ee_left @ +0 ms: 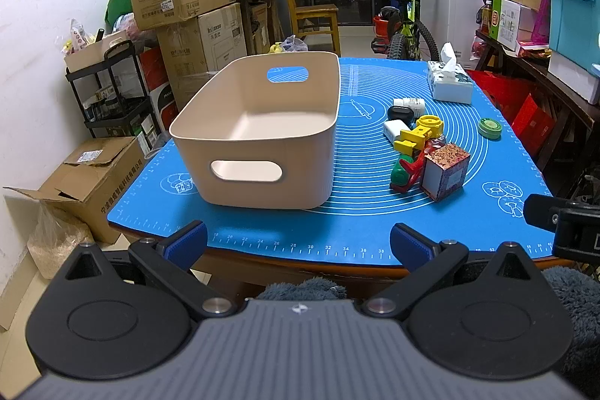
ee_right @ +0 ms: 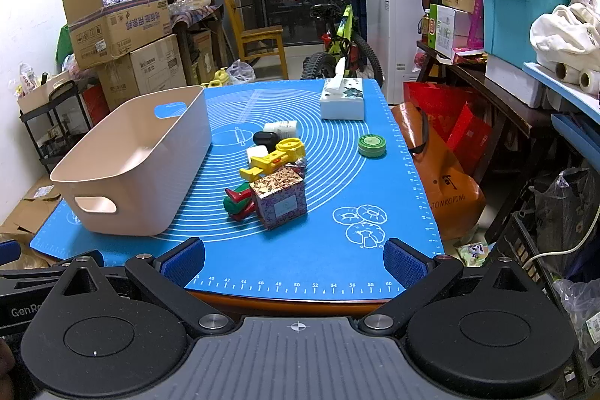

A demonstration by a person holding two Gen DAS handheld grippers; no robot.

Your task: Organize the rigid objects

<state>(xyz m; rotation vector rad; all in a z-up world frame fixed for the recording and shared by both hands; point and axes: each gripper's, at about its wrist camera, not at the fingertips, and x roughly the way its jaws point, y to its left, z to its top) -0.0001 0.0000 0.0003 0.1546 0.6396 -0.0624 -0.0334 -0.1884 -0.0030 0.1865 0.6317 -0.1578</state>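
Left gripper (ee_left: pixel 298 242): fingers spread wide with nothing between them, hovering at the near edge of the blue mat (ee_left: pixel 360 223).
Bin (ee_left: pixel 258 130): beige, empty, on the mat's left side; its base and far wall are partly hidden by its own rim.
Cluster: just right of the bin, touching one another — patterned box (ee_left: pixel 444 171), red-and-green toy (ee_left: pixel 403 173) half hidden behind it, yellow toy (ee_left: pixel 418 134), white block (ee_left: pixel 395 130), black case (ee_left: pixel 400 113), white bottle (ee_left: pixel 412 103) lying down and mostly covered.
Under the yellow toy: something red and shiny, too hidden to name.
Green tin (ee_left: pixel 490 127): alone, right of the cluster.
Tissue box (ee_left: pixel 450 83): far right corner of the mat.
Right gripper (ee_right: pixel 294 263): fingers spread apart, holding nothing, at the near edge; only its tip shows in the left view.
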